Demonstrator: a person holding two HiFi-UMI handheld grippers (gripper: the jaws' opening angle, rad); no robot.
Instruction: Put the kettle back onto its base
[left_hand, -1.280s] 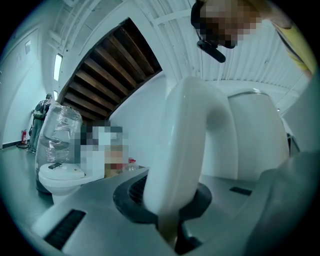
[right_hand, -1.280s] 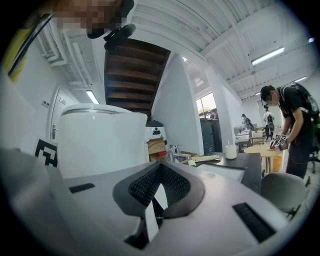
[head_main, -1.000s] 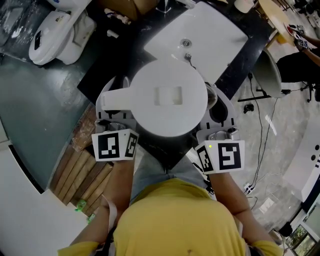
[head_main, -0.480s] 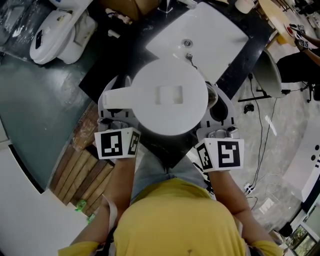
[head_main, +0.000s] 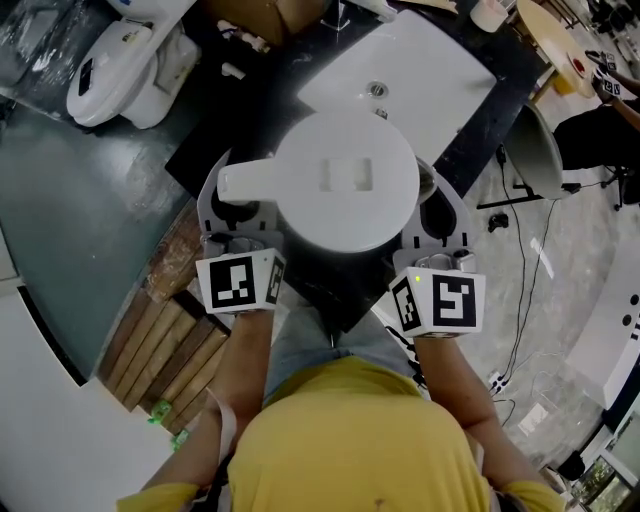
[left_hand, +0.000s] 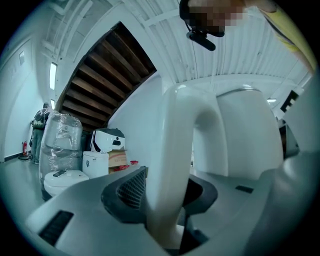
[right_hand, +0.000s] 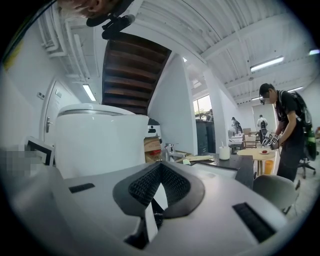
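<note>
A white kettle (head_main: 345, 180) stands on the black counter (head_main: 250, 110), seen from above with its handle (head_main: 245, 183) pointing left. Whatever lies beneath it is hidden. My left gripper (head_main: 240, 215) reaches round the handle (left_hand: 175, 165). Its jaws are opening, and the handle stands between the pads (left_hand: 127, 192) with a dark gap on the right side. My right gripper (head_main: 440, 215) is beside the kettle's right flank, apart from it. In the right gripper view its jaws (right_hand: 157, 192) are shut on nothing, and the kettle body (right_hand: 97, 140) rises at the left.
A white sink basin (head_main: 400, 70) lies just beyond the kettle. White appliances (head_main: 120, 60) stand on the floor at the far left, and wooden slats (head_main: 170, 340) lie lower left. A grey chair (head_main: 540, 150) is at the right. A person (right_hand: 282, 130) stands at a distant table.
The head view has shifted slightly, so the kettle sits a little higher in the picture. Both grippers keep their places beside it.
</note>
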